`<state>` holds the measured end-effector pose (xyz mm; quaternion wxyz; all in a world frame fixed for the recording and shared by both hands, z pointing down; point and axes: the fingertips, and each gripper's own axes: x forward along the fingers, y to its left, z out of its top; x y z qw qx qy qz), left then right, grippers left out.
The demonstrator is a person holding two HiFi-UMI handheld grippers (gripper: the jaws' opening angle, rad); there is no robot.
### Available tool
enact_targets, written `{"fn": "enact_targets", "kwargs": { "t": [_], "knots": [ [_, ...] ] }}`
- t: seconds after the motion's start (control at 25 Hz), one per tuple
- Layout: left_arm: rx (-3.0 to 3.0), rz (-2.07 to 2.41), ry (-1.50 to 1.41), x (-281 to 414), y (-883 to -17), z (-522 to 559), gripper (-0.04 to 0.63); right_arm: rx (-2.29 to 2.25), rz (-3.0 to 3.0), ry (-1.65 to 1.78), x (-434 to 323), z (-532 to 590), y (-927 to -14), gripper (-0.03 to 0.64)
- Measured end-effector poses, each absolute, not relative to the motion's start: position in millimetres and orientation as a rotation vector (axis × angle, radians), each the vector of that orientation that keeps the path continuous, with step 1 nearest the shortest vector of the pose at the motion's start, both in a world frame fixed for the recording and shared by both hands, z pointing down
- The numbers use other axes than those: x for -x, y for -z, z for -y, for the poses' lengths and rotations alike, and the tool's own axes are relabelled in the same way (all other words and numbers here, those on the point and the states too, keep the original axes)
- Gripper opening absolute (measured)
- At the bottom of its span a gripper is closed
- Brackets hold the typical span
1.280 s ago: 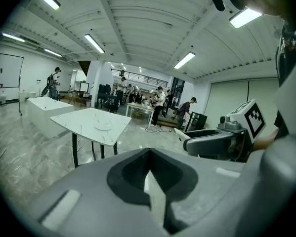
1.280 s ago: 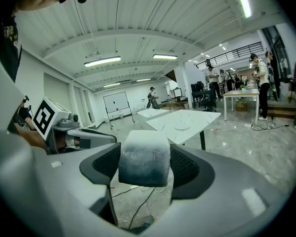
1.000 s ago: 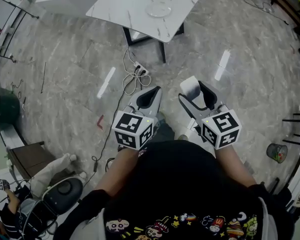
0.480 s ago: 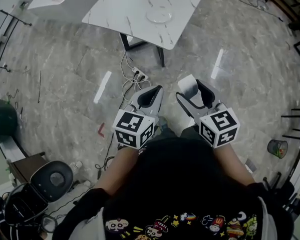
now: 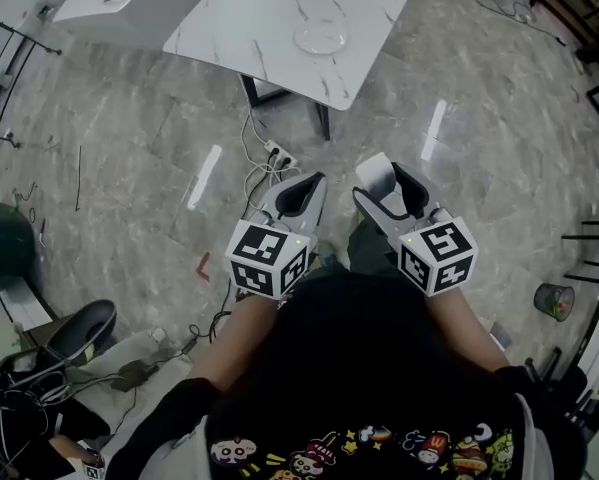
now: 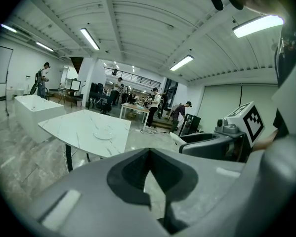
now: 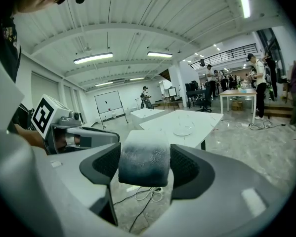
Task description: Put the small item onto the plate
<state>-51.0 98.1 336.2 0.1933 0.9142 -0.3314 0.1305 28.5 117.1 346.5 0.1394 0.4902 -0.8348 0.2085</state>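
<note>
Grey right gripper [image 7: 145, 168] clamped on small item [image 7: 144, 152], left gripper [image 6: 148, 153] — jaws together, empty

Bright, even light falls from long ceiling tubes [image 6: 91, 38] overhead, glaring back as white streaks [image 5: 211, 173] on the polished floor [image 5: 119, 198]. Both gripper views bulge hard, go black at the corners, and blur in the near foreground

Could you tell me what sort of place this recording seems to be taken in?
Probably a large open lab or office hall: long strip lights overhead, a white marble-top table on a polished stone floor, a whiteboard on a stand, and loose cables trailing under the table.
</note>
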Motion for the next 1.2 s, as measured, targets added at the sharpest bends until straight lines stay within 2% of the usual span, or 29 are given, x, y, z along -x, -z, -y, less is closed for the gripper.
{"fn": "enact_targets", "kwargs": {
  "t": [0.44, 0.88, 1.2],
  "knots": [
    [-2.496, 1.055, -0.386, 44.8, -347.6, -29.6, 0.000, -1.283, 2.470, -0.602, -38.5, -39.3, -357.5, 0.341],
    [-2.391, 1.176, -0.458, -5.1, -363.1, 73.5, 0.000, -1.136, 2.519, -0.649, -90.0, 71.3, -374.2, 0.341],
    [-2.341, 1.206, -0.488, -26.2, -374.5, 112.2, 0.000, -1.074, 2.517, -0.669, -109.2, 112.0, -384.8, 0.341]
  ]
}}
